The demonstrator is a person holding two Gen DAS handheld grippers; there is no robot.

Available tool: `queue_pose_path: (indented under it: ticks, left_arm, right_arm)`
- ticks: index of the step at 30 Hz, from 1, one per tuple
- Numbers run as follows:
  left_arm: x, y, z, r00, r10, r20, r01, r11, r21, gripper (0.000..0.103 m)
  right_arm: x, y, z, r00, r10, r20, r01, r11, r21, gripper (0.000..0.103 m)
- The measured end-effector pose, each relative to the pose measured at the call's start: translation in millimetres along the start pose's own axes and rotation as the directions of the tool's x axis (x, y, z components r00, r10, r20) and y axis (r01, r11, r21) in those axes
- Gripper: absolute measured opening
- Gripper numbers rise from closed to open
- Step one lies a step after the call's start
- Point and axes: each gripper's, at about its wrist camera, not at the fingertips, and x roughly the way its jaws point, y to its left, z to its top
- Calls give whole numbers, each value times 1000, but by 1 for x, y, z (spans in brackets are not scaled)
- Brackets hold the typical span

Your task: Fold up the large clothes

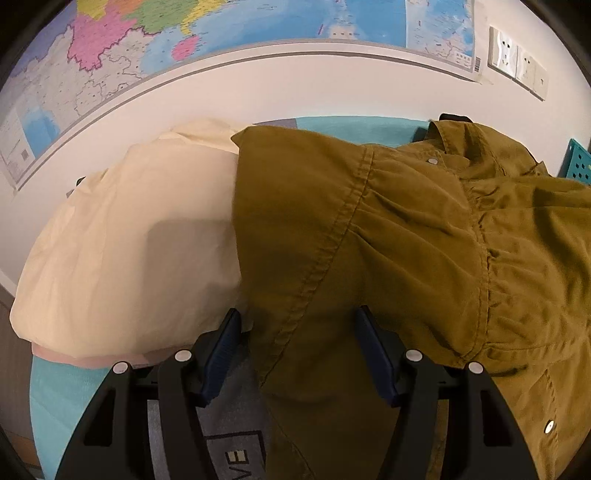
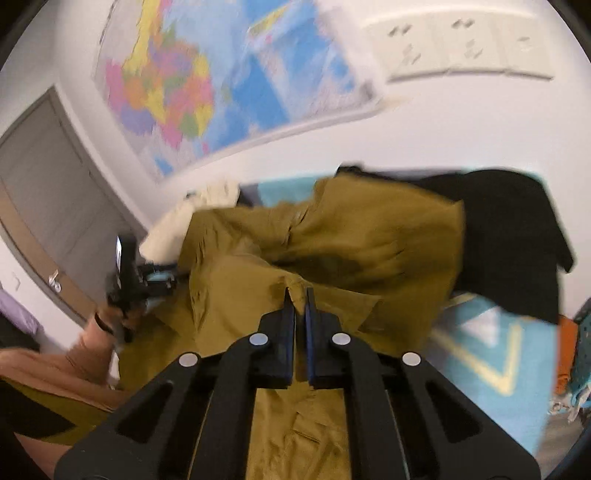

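Observation:
An olive-brown shirt (image 1: pixel 406 229) with snap buttons lies spread over the blue mat (image 1: pixel 66 398), its collar at the far right. My left gripper (image 1: pixel 298 314) stands open over the shirt's left edge, and a seam of the cloth runs between its blue pads (image 1: pixel 221 350) without being pinched. In the right wrist view the same shirt (image 2: pixel 369 240) is rumpled, and my right gripper (image 2: pixel 298 295) is shut on a small fold of it. The left gripper (image 2: pixel 125 273) shows there too, held in a hand (image 2: pixel 103 328) at the shirt's left side.
A cream garment (image 1: pixel 129 251) lies left of the shirt and partly under it. A black garment (image 2: pixel 517 236) is heaped at the far right. A teal perforated basket (image 1: pixel 576 162) stands by the wall, which bears a map (image 1: pixel 221 33) and sockets (image 1: pixel 517 59). A grey door (image 2: pixel 48 192) is at the left.

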Motion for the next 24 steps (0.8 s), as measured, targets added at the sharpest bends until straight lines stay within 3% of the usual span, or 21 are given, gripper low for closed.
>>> queue_pose_path:
  ticks: [3, 6, 8, 11, 14, 15, 16, 17, 20, 24]
  left_arm:
    - [0, -1, 3, 1000, 14, 9, -14, 1000, -11, 62]
    - [2, -4, 6, 999, 43, 15, -43, 999, -18, 62]
    - [3, -4, 8, 998, 54, 19, -54, 998, -32, 62]
    - [3, -4, 8, 997, 68, 23, -67, 997, -42, 62]
    - [-5, -5, 7, 994, 92, 58, -90, 995, -35, 62]
    - [-10, -5, 7, 993, 94, 73, -92, 995, -33, 68]
    - [-14, -4, 8, 993, 81, 90, -78, 996, -36, 71]
    - [-18, -4, 10, 992, 63, 108, -60, 998, -36, 75]
    - [-18, -9, 20, 989, 84, 120, -84, 996, -4, 85]
    - [-1, -15, 33, 991, 100, 91, -104, 994, 38, 85]
  right_arm:
    - [1, -21, 10, 995, -65, -75, 70, 996, 58, 6]
    - [32, -36, 4, 976, -150, -160, 165, 983, 83, 16]
    - [51, -47, -3, 972, -160, -173, 182, 975, 123, 42]
    - [63, -62, -13, 983, -129, -133, 151, 972, 180, 54]
    - [67, -68, -20, 986, -122, -114, 140, 975, 175, 53]
    - [68, -68, -21, 987, -117, -114, 136, 976, 171, 49]
    - [69, -67, -22, 988, -105, -112, 123, 979, 165, 33]
    - [69, -64, -22, 990, -93, -110, 109, 982, 153, 27]
    - [66, -49, -19, 992, -86, -96, 95, 991, 99, 19]
    - [69, -40, -17, 991, -76, -108, 84, 993, 76, 17]
